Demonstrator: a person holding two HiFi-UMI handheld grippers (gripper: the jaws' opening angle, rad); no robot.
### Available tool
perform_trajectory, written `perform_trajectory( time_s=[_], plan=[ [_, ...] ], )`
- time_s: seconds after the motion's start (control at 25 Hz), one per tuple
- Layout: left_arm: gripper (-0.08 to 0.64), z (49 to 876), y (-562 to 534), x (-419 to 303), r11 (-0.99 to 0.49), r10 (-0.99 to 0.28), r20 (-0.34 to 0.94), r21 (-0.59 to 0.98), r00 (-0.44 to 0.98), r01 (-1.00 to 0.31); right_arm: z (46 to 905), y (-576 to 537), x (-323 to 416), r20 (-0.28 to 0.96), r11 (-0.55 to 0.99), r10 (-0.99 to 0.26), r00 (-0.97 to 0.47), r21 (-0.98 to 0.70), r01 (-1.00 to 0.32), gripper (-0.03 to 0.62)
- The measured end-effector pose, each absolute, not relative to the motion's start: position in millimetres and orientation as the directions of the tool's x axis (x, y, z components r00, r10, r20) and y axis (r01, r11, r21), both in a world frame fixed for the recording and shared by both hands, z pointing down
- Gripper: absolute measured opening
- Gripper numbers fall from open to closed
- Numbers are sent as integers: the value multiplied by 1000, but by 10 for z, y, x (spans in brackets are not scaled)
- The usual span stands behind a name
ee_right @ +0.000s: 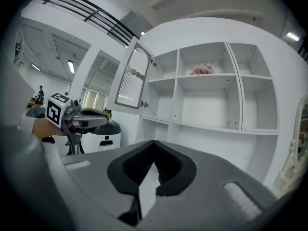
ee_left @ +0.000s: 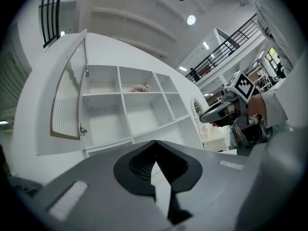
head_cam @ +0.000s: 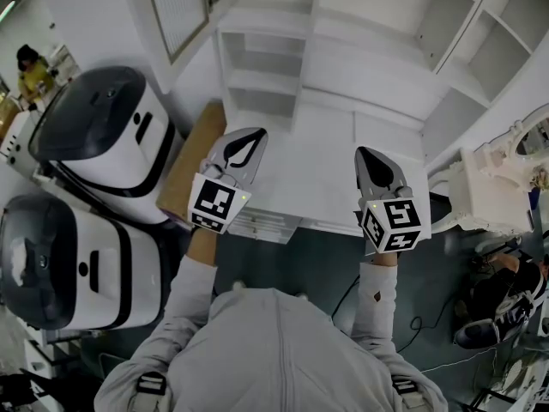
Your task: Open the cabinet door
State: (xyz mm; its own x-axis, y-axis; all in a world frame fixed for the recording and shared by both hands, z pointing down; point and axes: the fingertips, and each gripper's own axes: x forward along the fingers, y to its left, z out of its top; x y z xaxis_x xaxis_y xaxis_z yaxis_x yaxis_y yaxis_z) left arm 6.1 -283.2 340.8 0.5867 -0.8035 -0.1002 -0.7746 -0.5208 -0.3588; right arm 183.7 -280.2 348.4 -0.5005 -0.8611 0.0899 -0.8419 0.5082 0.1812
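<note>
Both grippers are up in front of the person at about the same level, well apart, pointing at the cabinet (head_cam: 343, 58).

Left gripper (head_cam: 244, 137): jaws closed tip to tip, nothing between them. Right gripper (head_cam: 370, 156): also fully closed and empty. Neither touches anything.

Just past the tips is the white lower unit (head_cam: 309, 178), and above and behind it the open shelves. There's a small pink thing (ee_right: 202, 69) on the middle upper shelf. Two white machines (head_cam: 103, 136) stand off to the left, clear of the work.

The door (head_cam: 180, 11) is at the cabinet's top left corner, up and to the left of both sets of jaws. It's a ribbed panel in a frame with its long axis vertical. In the left gripper view the door (ee_left: 67, 100) hangs from hinges on its right edge and already stands swung out, so the compartment behind it is exposed.

My read is that the task looks done, or close to it. If it needs more swing, the left gripper is clearly nearer. It has to go up and left to the door's free left edge, and the jaws must open first. I can't make out a handle from here.
</note>
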Motion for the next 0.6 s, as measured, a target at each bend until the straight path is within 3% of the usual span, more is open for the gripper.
perform_trajectory(
  time_s=[0.6],
  plan=[
    [17,3477,-2802,118,-542,-797,-70,-356,600,-761,3626,-2776,1848,122,498,-867,-483,185,-847,0]
  ],
)
